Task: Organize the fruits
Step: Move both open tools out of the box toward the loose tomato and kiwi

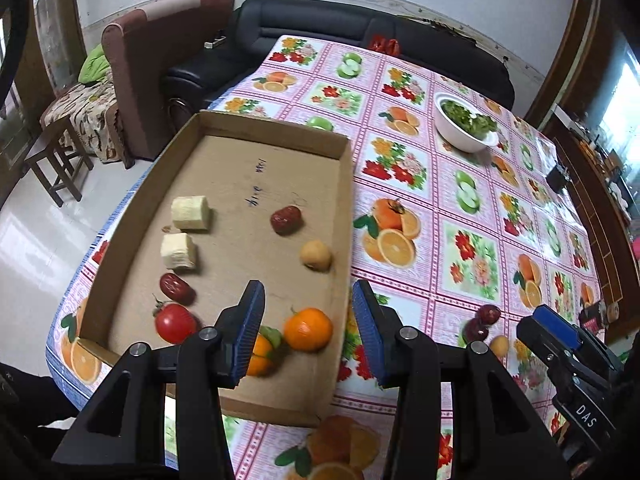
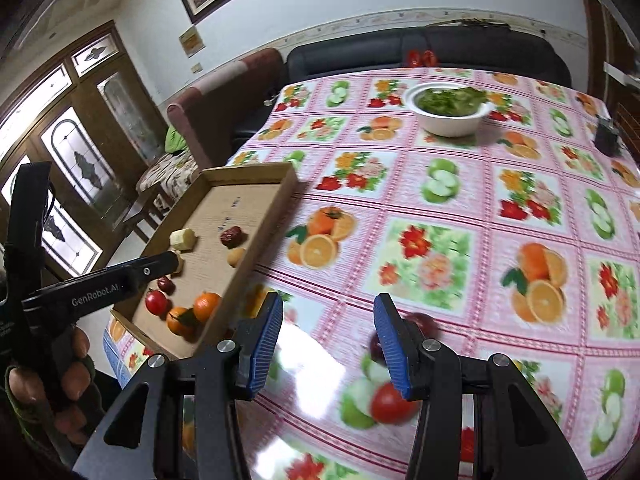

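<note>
A shallow brown cardboard tray (image 1: 224, 128) with low folded walls sits on the left side of a table under a glossy pink checked tablecloth (image 1: 472, 208) printed with oranges, green apples and flowers. On the tray's matte floor, from the left, lie two pale ridged cylindrical chunks (image 1: 191, 213), a wrinkled dark red date (image 1: 176, 288), a smooth red tomato (image 1: 175, 322) with a green stalk, a second dark red date (image 1: 286, 220), a small tan round fruit (image 1: 316, 255) and two dimpled orange tangerines (image 1: 308, 329), one with a green leaf. The left gripper (image 1: 308, 332), black-framed with ribbed blue pads, hangs above the tray's near right corner, its jaws apart and holding nothing; one tangerine shows half hidden behind its left pad. Right of the tray, on the cloth, lie two more dark red dates (image 1: 482, 322) and a small tan fruit (image 1: 499, 346). The right gripper (image 2: 328, 344) hangs over the bare cloth with its jaws parted and empty; its right pad covers part of a blurred dark red fruit (image 2: 424, 326). Farther back stands a white bowl of chopped greens (image 1: 466, 126), with a black leather sofa (image 1: 312, 24) behind the table.
</note>
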`<state>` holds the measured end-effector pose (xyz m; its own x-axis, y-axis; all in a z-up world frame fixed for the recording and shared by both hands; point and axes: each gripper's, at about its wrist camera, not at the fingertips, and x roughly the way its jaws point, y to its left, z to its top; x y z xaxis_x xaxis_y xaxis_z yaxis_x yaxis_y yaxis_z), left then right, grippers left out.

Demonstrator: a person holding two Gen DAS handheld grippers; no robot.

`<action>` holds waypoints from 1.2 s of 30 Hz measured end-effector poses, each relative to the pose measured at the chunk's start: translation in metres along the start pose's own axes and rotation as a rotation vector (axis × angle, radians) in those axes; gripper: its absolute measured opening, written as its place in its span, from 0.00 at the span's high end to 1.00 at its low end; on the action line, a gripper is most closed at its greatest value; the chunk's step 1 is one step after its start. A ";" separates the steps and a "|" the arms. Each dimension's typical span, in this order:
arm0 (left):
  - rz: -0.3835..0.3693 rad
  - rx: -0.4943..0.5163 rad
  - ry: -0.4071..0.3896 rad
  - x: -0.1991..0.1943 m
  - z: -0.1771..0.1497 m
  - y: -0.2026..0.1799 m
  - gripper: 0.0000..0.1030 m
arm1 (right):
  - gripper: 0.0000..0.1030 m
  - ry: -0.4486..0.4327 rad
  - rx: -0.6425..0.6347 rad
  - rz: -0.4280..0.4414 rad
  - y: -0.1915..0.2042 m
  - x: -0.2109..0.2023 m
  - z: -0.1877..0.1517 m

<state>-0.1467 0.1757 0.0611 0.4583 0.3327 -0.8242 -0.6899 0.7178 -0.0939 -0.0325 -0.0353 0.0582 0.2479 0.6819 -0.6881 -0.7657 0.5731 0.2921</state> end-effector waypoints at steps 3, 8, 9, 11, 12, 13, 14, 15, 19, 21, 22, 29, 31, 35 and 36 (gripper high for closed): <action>-0.009 0.011 0.006 0.000 -0.004 -0.008 0.57 | 0.52 -0.004 0.022 -0.026 -0.015 -0.010 -0.009; -0.036 0.034 0.027 0.004 -0.010 -0.023 0.57 | 0.52 -0.006 0.060 -0.058 -0.036 -0.019 -0.020; -0.041 0.041 0.029 0.004 -0.012 -0.026 0.57 | 0.52 -0.006 0.063 -0.060 -0.038 -0.019 -0.021; -0.047 0.051 0.034 0.005 -0.014 -0.033 0.57 | 0.52 -0.009 0.072 -0.068 -0.044 -0.023 -0.024; -0.052 0.058 0.038 0.006 -0.015 -0.037 0.57 | 0.52 -0.011 0.076 -0.070 -0.046 -0.024 -0.025; -0.055 0.063 0.040 0.006 -0.016 -0.039 0.57 | 0.52 -0.012 0.082 -0.074 -0.049 -0.026 -0.026; -0.059 0.068 0.043 0.006 -0.018 -0.042 0.57 | 0.52 -0.014 0.087 -0.080 -0.052 -0.027 -0.027; -0.062 0.073 0.047 0.007 -0.019 -0.044 0.57 | 0.52 -0.015 0.091 -0.084 -0.054 -0.028 -0.028; -0.083 0.090 0.070 0.010 -0.026 -0.054 0.57 | 0.52 -0.015 0.109 -0.093 -0.063 -0.030 -0.032; -0.112 0.099 0.085 0.012 -0.033 -0.061 0.57 | 0.52 -0.013 0.114 -0.097 -0.066 -0.029 -0.034; -0.127 0.104 0.090 0.013 -0.036 -0.064 0.57 | 0.52 -0.012 0.116 -0.097 -0.068 -0.029 -0.035; -0.248 0.232 0.136 0.019 -0.069 -0.111 0.58 | 0.52 -0.019 0.133 -0.104 -0.078 -0.033 -0.042; -0.266 0.259 0.152 0.023 -0.075 -0.124 0.58 | 0.52 -0.022 0.137 -0.107 -0.082 -0.035 -0.044; -0.283 0.292 0.166 0.032 -0.079 -0.141 0.58 | 0.52 -0.020 0.147 -0.108 -0.087 -0.036 -0.047; -0.287 0.298 0.174 0.035 -0.080 -0.145 0.58 | 0.52 -0.018 0.150 -0.108 -0.089 -0.035 -0.047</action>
<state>-0.0757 0.0347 0.0017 0.4890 0.0048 -0.8723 -0.3450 0.9195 -0.1883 -0.0014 -0.1319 0.0252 0.3359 0.6198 -0.7093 -0.6369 0.7042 0.3137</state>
